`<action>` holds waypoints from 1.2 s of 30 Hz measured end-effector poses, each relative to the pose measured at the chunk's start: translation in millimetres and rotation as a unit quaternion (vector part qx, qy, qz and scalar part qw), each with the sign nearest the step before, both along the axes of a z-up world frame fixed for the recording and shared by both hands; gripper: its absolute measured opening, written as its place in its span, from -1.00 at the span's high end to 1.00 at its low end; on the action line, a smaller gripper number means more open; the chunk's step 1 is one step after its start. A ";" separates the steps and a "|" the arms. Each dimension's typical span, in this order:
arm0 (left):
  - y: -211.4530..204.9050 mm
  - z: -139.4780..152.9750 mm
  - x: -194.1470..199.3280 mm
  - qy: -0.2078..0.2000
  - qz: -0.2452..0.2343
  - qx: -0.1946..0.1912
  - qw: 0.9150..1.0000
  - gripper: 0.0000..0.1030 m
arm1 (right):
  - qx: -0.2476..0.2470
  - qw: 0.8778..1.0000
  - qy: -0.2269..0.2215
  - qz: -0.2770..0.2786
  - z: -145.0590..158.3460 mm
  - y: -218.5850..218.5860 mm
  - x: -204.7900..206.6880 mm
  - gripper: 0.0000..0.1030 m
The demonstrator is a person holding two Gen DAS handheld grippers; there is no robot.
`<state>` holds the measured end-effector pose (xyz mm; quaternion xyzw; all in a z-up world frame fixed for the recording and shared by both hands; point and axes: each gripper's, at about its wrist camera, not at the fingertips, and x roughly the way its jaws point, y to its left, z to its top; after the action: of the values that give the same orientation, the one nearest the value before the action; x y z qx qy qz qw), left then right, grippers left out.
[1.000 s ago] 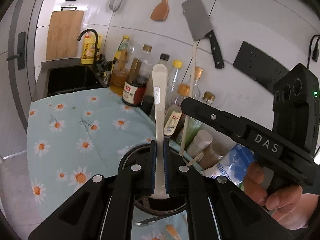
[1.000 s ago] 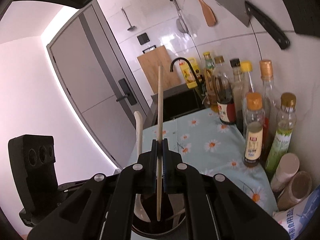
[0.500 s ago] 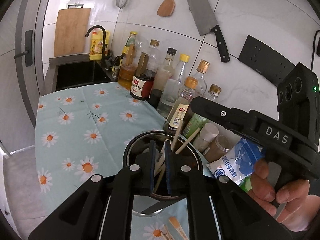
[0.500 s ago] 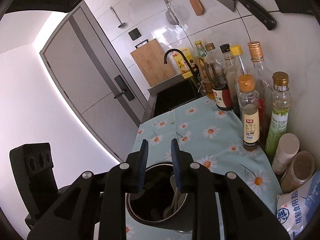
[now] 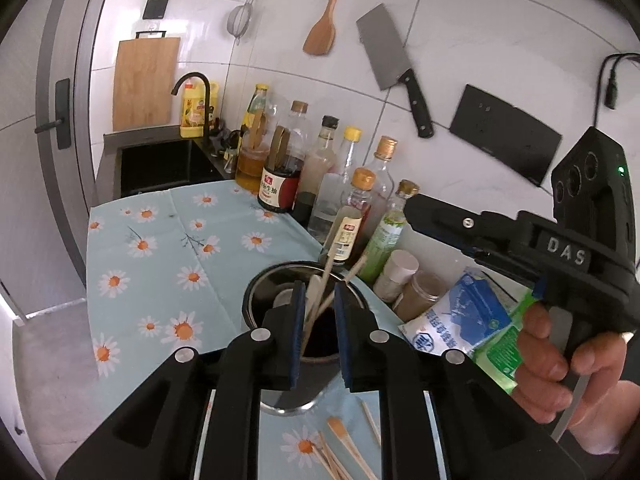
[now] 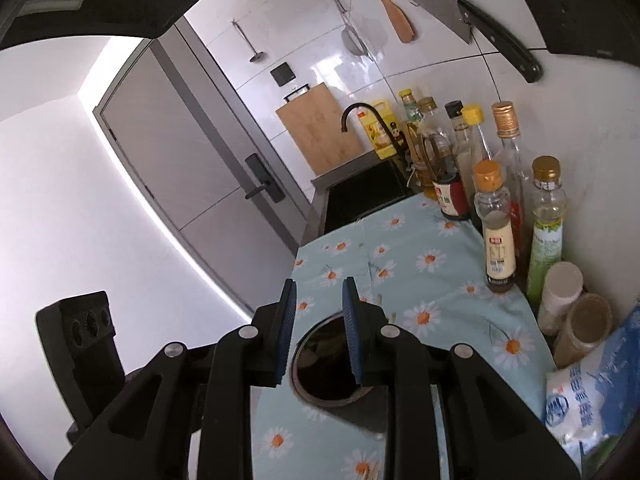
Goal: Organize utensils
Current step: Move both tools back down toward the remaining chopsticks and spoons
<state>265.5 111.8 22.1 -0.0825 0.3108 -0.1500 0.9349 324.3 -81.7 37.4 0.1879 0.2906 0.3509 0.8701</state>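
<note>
Utensils [image 5: 320,300] — in holder [image 5: 256,300] below both grippers | jaws wide — holding nothing

A home kitchen: a cleaver [image 5: 390,60], wooden spatula [image 5: 323,24] and strainer [image 5: 239,20] hung on the white tiled wall, a cutting board [image 5: 146,82] stood behind a black sink [image 5: 160,166] and faucet [image 5: 196,92], and condiment bottles [image 5: 280,176] lined a bench [image 5: 160,248] covered in daisy-print cloth.
</note>
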 end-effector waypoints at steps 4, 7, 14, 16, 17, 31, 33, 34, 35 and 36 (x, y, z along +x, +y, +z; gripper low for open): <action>-3.1 2.9 -21.7 0.000 -0.004 0.001 1.000 0.73 | -0.021 0.999 0.028 0.018 4.0 -12.5 -18.3 0.22; -4.1 -2.3 -35.6 0.012 -0.007 -0.006 1.000 0.73 | -0.056 0.997 0.052 0.015 -3.9 -18.9 -30.0 0.22; -10.0 -25.3 -64.3 0.044 -0.008 -0.007 0.999 0.73 | -0.102 0.984 0.143 0.024 -47.7 -25.3 -47.2 0.22; -10.4 -33.4 -71.9 0.054 -0.002 -0.006 0.998 0.73 | -0.117 0.977 0.178 0.022 -62.9 -25.5 -50.0 0.22; -10.6 -36.9 -74.2 0.060 -0.003 -0.009 0.998 0.73 | -0.122 0.971 0.203 0.024 -72.7 -25.1 -49.9 0.22; -6.0 -109.2 -117.0 0.148 0.015 -0.045 0.988 0.73 | -0.219 0.907 0.359 0.024 -169.0 -2.4 -45.2 0.45; -3.8 -117.2 -123.9 0.157 0.018 -0.055 0.986 0.73 | -0.240 0.898 0.367 0.026 -180.4 4.0 -44.7 0.48; -2.8 -121.1 -126.7 0.162 0.021 -0.061 0.985 0.73 | -0.253 0.893 0.370 0.027 -185.6 8.4 -45.1 0.52; -1.9 -124.6 -129.3 0.167 0.021 -0.068 0.983 0.73 | -0.259 0.890 0.373 0.028 -188.9 11.0 -46.1 0.59; -1.3 -127.9 -132.8 0.170 0.021 -0.073 0.982 0.73 | -0.271 0.885 0.376 0.032 -192.8 16.3 -47.0 0.61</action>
<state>132.7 110.6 -105.8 -0.1808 0.4521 -0.1366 0.8627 277.2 -65.4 -155.4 0.0533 0.6859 0.1892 0.7007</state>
